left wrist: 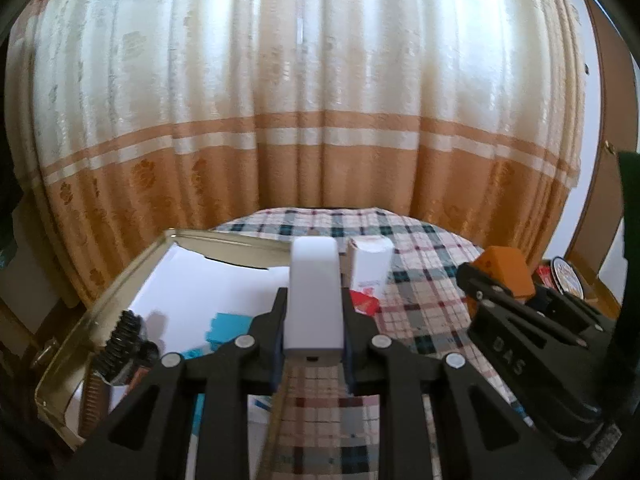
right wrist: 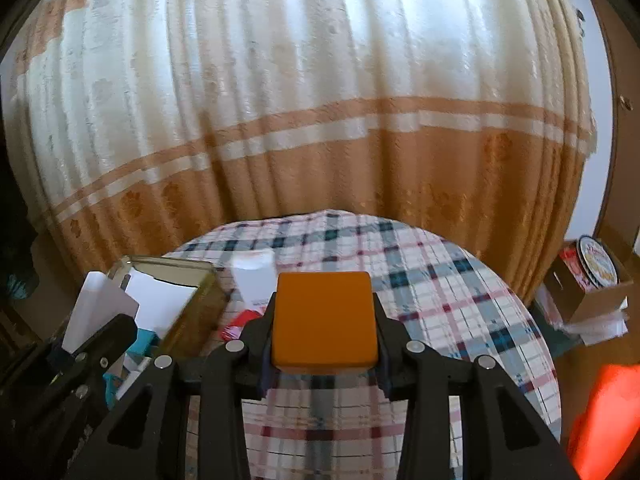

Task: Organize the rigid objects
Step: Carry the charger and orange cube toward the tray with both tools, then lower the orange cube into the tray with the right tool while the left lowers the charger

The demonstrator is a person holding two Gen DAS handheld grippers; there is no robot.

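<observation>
While both tongs grip, nothing is loose. Left tongs are clamped on a white smooth rounded-edge oblong plastic block, centre of the left wrist view, held by its long flat sides above the plaid cloth-covered counter. It looks stiff, light and somewhat slick, so side pressure near the lower half suits it. Right tongs are clamped on an orange matte rounded-corner square block, centre of the right wrist view; probably rigid, light and less slippery, and the opposite flat sides are the place to hold. At left of the left wrist view sits an open gold metal tin lined with white paper, holding a black ridged part and teal pieces. A white cardboard box stands beyond, upper centre.
</observation>
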